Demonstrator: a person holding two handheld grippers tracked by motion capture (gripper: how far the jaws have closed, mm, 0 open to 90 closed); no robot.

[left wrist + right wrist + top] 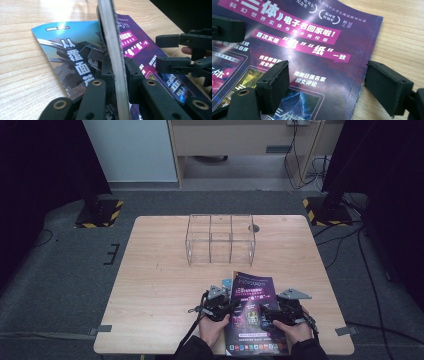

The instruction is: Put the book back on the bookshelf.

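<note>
I take the magazine as my landmark; it lies on the surface at the near edge, well short of the clear rack that stands beyond it toward the far side. On its left edge, my left tongs are clamped on a raised wad of pages: in the left gripper view the grey page edges stand upright between the two black jaws, with a blue cover lying flat to the left of them and the purple cover to the right. On the magazine's right edge, my right tongs are apart; the right gripper view shows one jaw over the purple cover and the other out past the spine over bare wood, with nothing pinched between them. I judge that I am at the grasping step, one side held and the other only lined up. Next, I think, the right jaws must come down around that edge and close, square to it so the glossy cover does not slip, before both hands lift together toward the rack.
</note>
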